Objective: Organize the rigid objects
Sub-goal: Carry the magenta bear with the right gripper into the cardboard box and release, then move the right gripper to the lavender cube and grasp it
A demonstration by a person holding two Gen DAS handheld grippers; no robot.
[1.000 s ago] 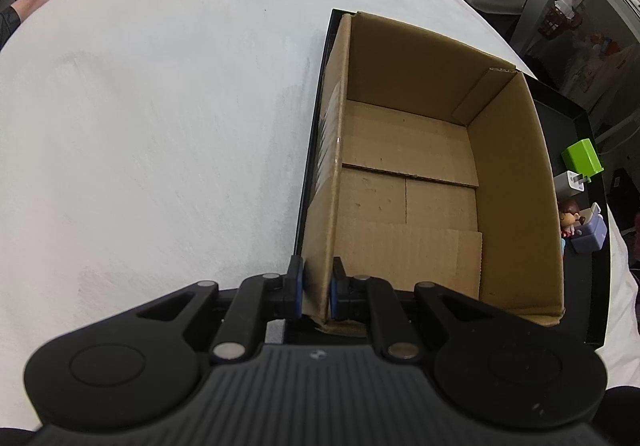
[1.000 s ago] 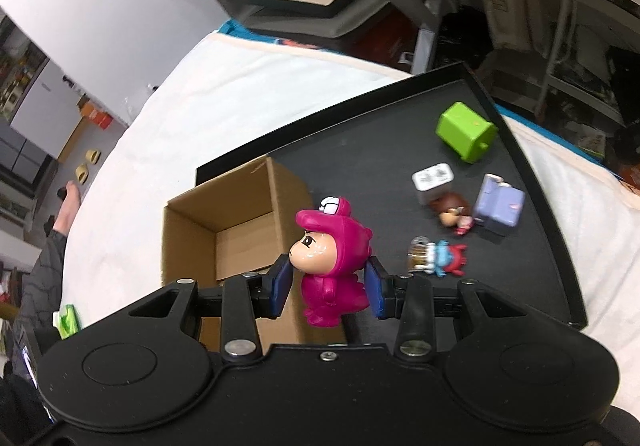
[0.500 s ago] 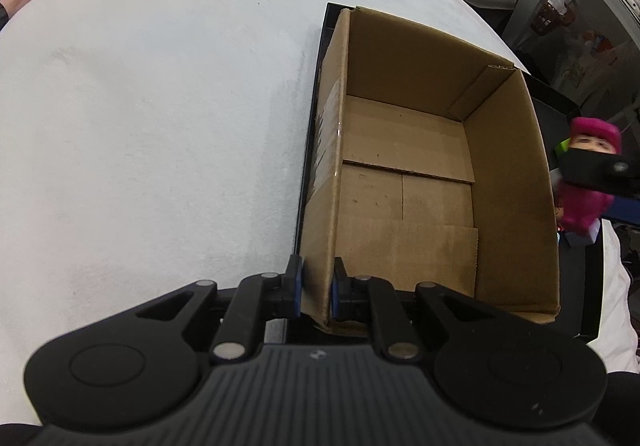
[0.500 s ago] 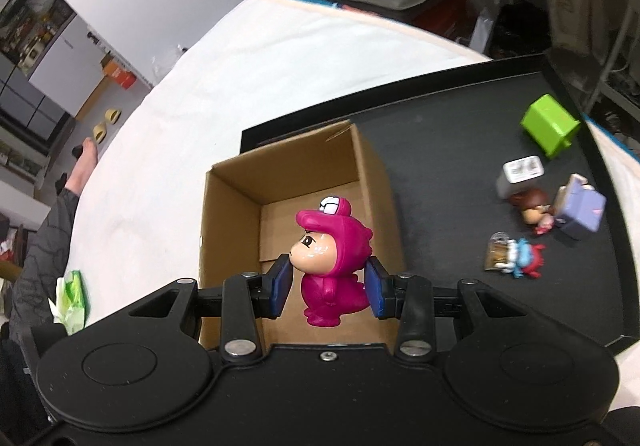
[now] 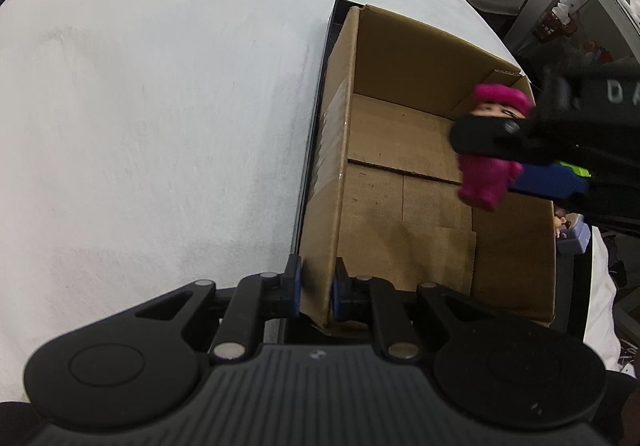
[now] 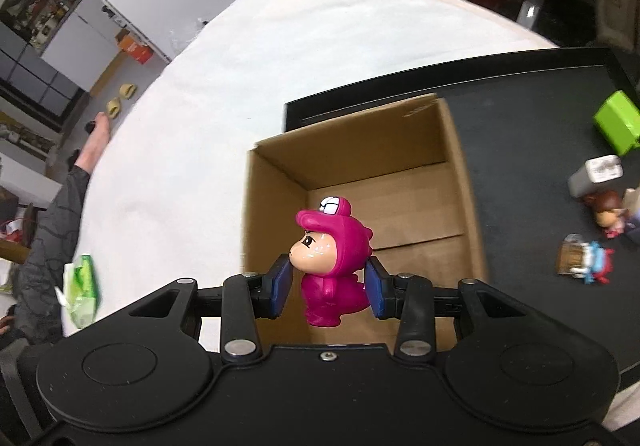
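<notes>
**Pink figurine over cardboard box: held, above the opening**

Pink figurine [image 6: 332,258]: hooded toy, upright, clamped at its sides by the right claw [image 6: 328,288], hanging above the open cardboard box [image 6: 416,182].

Left to right:
- White desk [image 5: 160,106], bare cloth surface.
- Left claw [image 5: 316,286]: clenched on the near-left wall of the box, one pad outside, one inside.
- Box: open top, nothing on its floor, standing on a black tray [image 6: 520,106].
- Tray, right of the box: green block [image 6: 618,126], white block [image 6: 596,174], two small figurines [image 6: 584,254], apart from the box.
</notes>
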